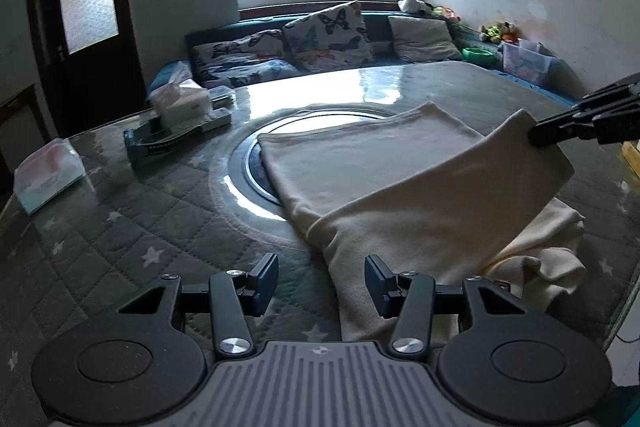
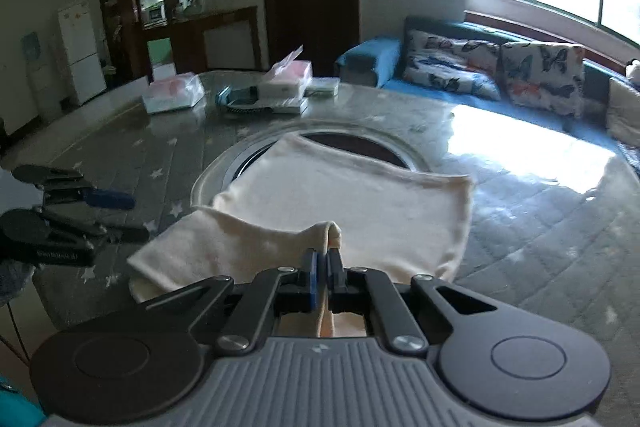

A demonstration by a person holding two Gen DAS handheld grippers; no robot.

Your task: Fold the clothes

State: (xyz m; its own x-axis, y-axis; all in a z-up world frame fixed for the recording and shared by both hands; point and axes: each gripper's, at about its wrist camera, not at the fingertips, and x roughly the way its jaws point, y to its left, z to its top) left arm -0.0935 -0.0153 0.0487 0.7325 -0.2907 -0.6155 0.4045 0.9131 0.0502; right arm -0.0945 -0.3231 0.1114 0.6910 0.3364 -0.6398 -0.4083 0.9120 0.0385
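A cream garment [image 1: 384,179] lies on the round table [image 1: 120,227], partly over its central glass turntable [image 1: 248,163]. My left gripper [image 1: 322,277] is open and empty, low over the table at the garment's near left edge. My right gripper [image 1: 536,137] is shut on the garment's corner and holds a flap lifted over the rest. In the right wrist view the right gripper [image 2: 323,253] pinches a cream fold [image 2: 332,231] above the spread garment [image 2: 360,195]. The left gripper [image 2: 132,215] shows open at the left.
Tissue packs [image 1: 48,171] [image 1: 180,99] and a dark flat box [image 1: 176,137] sit on the table's far left. A blue sofa [image 1: 320,35] with butterfly cushions stands behind the table under the window. A dark door [image 1: 80,19] is at the left.
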